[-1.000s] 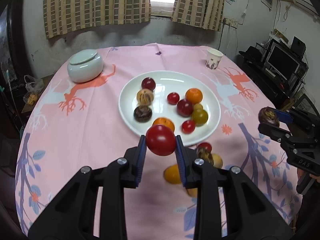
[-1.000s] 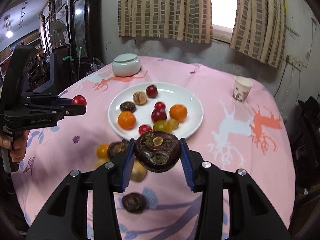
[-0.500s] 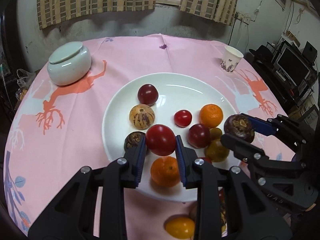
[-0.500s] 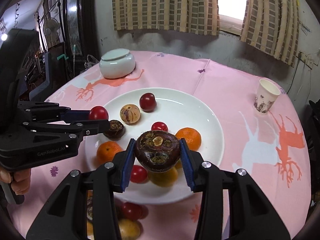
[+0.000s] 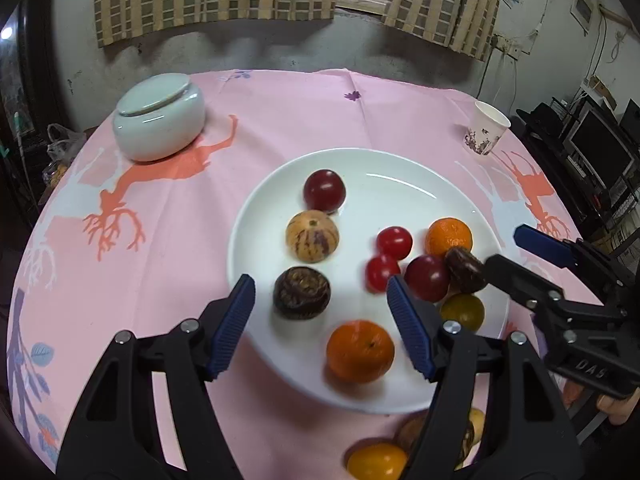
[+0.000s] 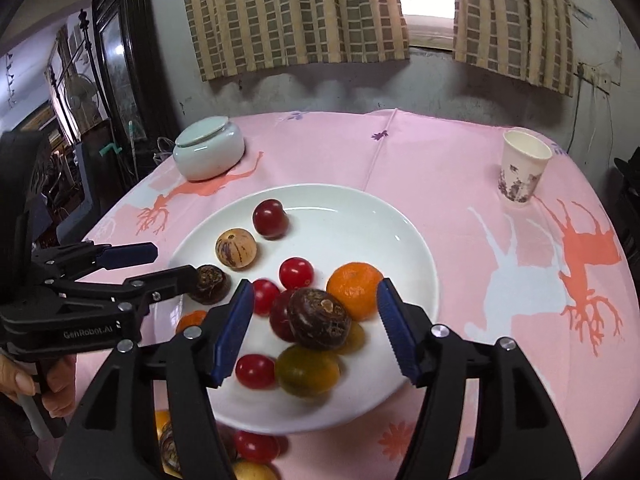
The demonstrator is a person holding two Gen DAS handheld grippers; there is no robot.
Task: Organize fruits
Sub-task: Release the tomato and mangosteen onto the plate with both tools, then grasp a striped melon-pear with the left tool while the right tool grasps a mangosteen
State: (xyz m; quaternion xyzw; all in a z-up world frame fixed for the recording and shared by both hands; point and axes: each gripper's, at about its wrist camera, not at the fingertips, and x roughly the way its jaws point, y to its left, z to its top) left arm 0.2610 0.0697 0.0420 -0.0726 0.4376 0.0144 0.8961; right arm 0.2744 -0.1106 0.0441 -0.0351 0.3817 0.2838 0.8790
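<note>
Jar (image 5: 159,117) and cup (image 5: 487,128) beyond plate (image 5: 420,168)

lived-in home room: pink tablecloth (image 5: 280,120), checked curtains (image 6: 296,16), wooden cabinet (image 6: 116,60), monitor (image 5: 600,152).

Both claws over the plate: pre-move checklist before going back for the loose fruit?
1. Left claw free of fruit: ok, opening, nothing between its fingers.
2. Right claw released the dark brown fruit: ok, opening, pads clear of it.
3. Brown fruit settled: cannot tell, it sits atop other fruit.
4. White plate has room: ok.
5. Loose fruit left on the tablecloth: ok, yellow fruit near the plate's edge.
</note>
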